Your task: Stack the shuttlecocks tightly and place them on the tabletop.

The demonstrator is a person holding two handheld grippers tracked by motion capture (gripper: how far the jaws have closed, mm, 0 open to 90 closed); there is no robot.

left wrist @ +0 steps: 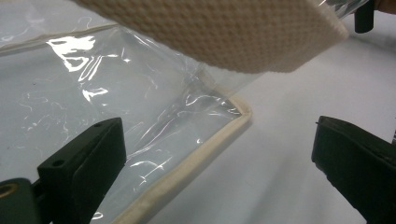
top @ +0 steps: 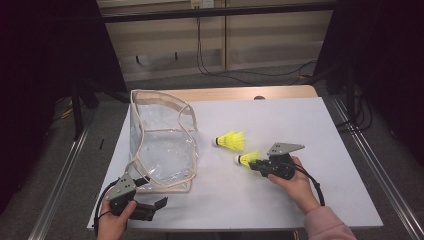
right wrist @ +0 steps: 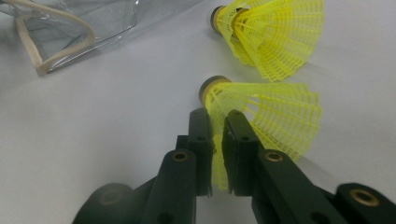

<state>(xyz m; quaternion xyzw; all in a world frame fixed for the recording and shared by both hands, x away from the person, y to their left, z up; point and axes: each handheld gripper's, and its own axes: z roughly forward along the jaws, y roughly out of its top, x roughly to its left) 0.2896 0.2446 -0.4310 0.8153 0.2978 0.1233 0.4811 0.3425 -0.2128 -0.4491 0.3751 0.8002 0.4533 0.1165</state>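
Two yellow shuttlecocks lie on the white table. The nearer shuttlecock [top: 247, 158] [right wrist: 261, 112] has its mesh skirt pinched between the jaws of my right gripper [top: 256, 165] [right wrist: 215, 119], which is shut on it. The farther shuttlecock [top: 231, 140] [right wrist: 271, 32] lies free just beyond. A clear plastic bag [top: 162, 145] [left wrist: 93, 93] with cream trim and straps stands at the left. My left gripper [top: 161, 204] [left wrist: 215, 158] is open at the bag's near corner, its jaws spread wide with the corner trim between them, touching nothing.
The white table top [top: 280, 120] sits on a wooden table. A cream strap [left wrist: 224, 32] hangs close over the left gripper view. Cables run on the floor behind. Metal rails flank the table on both sides.
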